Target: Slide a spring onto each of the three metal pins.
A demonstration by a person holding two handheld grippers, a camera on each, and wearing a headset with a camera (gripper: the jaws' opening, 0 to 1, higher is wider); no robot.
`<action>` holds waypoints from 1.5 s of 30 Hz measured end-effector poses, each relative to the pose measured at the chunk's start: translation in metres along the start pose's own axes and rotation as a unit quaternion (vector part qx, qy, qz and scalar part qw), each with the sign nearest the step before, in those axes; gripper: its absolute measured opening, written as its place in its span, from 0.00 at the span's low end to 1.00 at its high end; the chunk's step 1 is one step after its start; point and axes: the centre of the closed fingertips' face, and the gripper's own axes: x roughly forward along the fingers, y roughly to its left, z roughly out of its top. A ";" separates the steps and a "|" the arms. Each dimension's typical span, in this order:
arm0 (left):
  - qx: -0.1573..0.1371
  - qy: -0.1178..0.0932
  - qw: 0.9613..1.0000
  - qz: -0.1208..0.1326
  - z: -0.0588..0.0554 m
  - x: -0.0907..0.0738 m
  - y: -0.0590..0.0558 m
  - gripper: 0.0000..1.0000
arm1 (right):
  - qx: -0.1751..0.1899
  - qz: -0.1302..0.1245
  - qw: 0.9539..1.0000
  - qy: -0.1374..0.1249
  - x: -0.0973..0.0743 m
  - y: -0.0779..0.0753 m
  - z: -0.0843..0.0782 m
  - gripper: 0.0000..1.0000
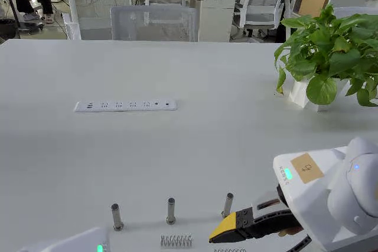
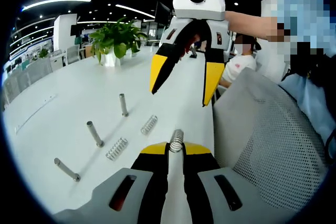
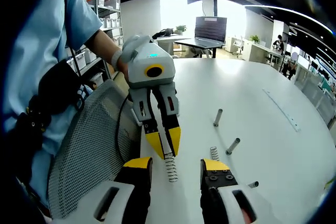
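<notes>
Three upright metal pins stand in a row near the table's front edge: left (image 1: 117, 216), middle (image 1: 170, 210), right (image 1: 227, 205). None of them carries a spring. My left gripper (image 2: 176, 148) is shut on a spring (image 2: 177, 141) that sticks out past its tips. In the right gripper view that spring (image 3: 170, 167) hangs from the left gripper (image 3: 165, 148), between the spread jaws of my right gripper (image 3: 177, 165), which is open. The right gripper (image 2: 179, 95) faces the left one. Two loose springs (image 2: 149, 124) (image 2: 116, 148) lie beside the pins; one (image 1: 176, 240) lies below the middle pin.
A white power strip (image 1: 125, 105) lies mid-table. A potted plant (image 1: 331, 51) stands at the right. A mesh chair back (image 2: 273, 140) is close behind the grippers. More chairs (image 1: 155, 23) line the far table edge.
</notes>
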 end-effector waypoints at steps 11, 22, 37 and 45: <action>0.002 -0.015 1.000 0.015 0.011 -0.005 0.011 0.06 | 0.099 -0.017 0.994 -0.039 0.007 -0.012 -0.018 0.33; -0.019 -0.058 0.998 0.030 0.032 -0.012 0.022 0.06 | 0.144 -0.030 0.984 -0.102 -0.004 -0.026 -0.017 0.31; -0.012 -0.077 0.997 0.010 0.046 -0.014 0.009 0.06 | 0.072 -0.010 0.994 -0.086 0.002 -0.014 -0.024 0.17; -0.020 -0.081 0.996 0.009 0.047 -0.015 0.009 0.06 | 0.057 -0.011 0.994 -0.089 0.001 -0.014 -0.023 0.14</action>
